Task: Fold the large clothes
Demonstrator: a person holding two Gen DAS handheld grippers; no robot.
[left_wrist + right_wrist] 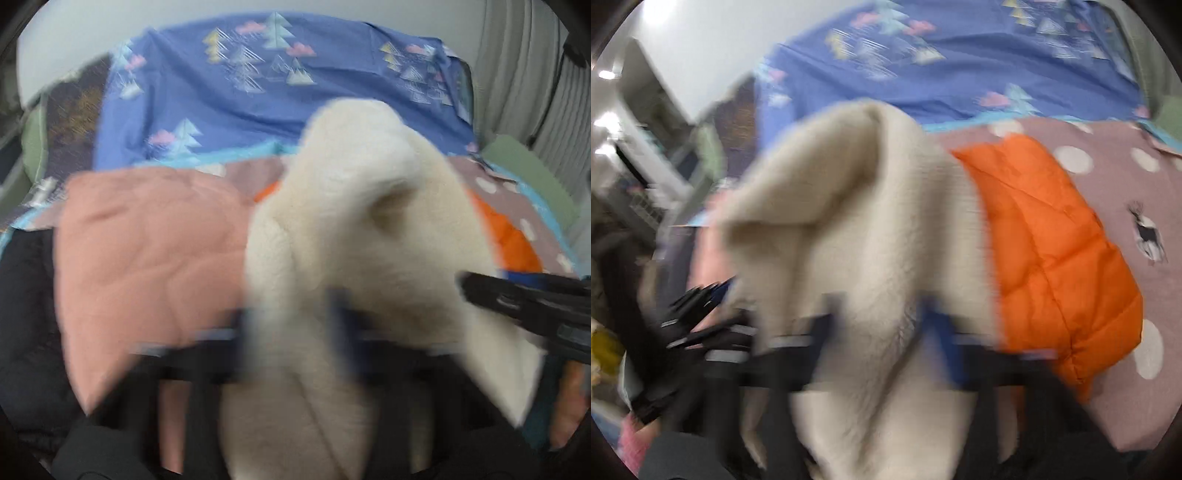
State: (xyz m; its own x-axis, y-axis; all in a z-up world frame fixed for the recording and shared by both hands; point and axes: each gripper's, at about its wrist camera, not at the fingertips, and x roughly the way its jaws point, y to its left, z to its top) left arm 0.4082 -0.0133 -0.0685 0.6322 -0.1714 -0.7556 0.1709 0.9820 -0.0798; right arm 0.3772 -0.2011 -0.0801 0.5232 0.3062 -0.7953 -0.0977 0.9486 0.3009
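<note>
Fleece [351,229] sits clamped in both grippers; only right view shows deer print [1150,234].

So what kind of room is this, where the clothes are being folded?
Probably a bedroom: a blue tree-print bedsheet and a mauve polka-dot cover lie spread like bedding, with pale pleated curtains behind.
</note>
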